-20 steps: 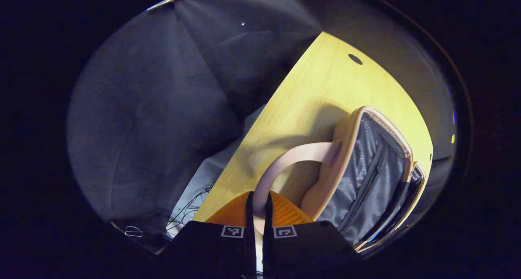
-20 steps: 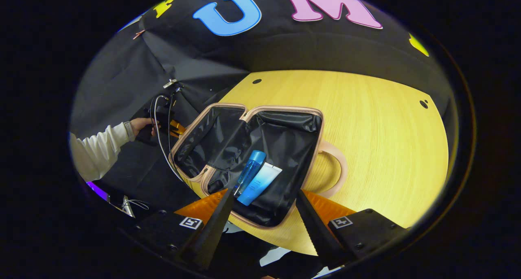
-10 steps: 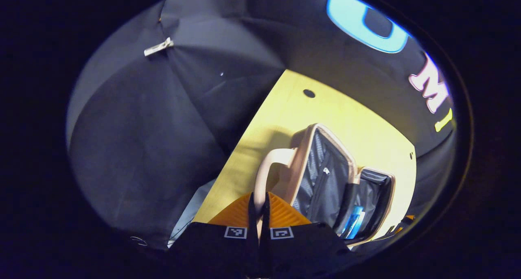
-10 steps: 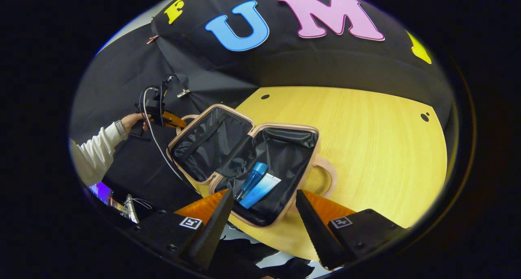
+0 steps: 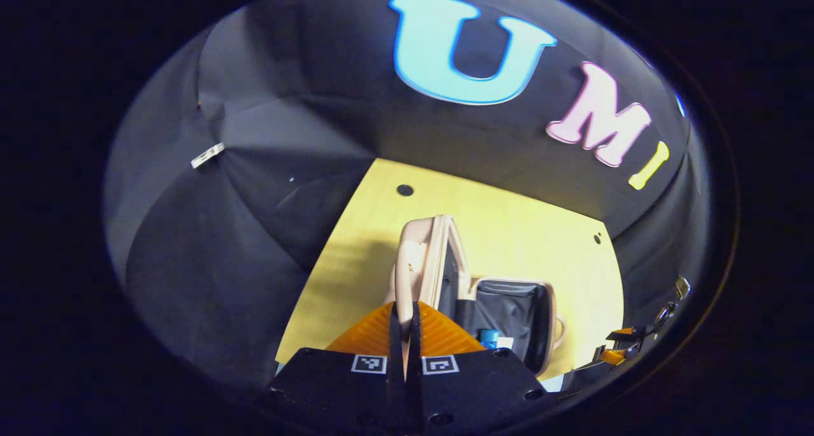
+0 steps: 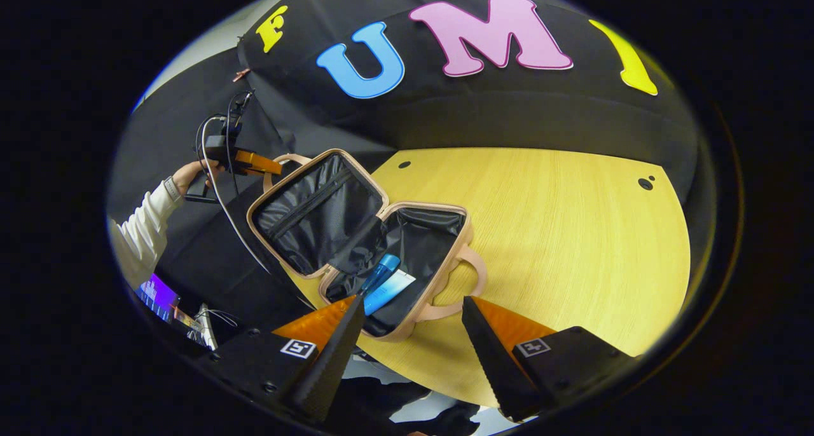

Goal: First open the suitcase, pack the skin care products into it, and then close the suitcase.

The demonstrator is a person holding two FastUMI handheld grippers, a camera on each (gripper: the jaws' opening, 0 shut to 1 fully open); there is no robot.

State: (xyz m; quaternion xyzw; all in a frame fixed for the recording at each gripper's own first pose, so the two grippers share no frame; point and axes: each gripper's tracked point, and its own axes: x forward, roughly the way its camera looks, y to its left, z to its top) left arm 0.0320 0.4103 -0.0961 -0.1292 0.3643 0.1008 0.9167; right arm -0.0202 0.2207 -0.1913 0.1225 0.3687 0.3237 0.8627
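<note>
Wooden and pale, the table (image 6: 540, 232) carries the open suitcase (image 6: 356, 245) near its left front edge, base flat on the wood, lid (image 6: 315, 213) raised on its hinge and leaning away to the left. The left gripper (image 5: 404, 325) has its fingers pinched together on the lid handle (image 5: 407, 277), which runs up from between them; from the right gripper view this same tool sits at the lid's far top edge, held by a hand (image 6: 186, 174). In the base lie the skin care products, a blue bottle (image 6: 380, 272) and a light blue tube (image 6: 388, 290) side by side toward the near end. The right gripper (image 6: 412, 334) hovers spread wide and empty just over the base's near rim. Closing looks to be the step in hand: swing the lid along its hinge arc rather than pushing straight down, keep the grip on the handle until the rims meet squarely, and watch that the loose lining between the halves does not get caught.
</note>
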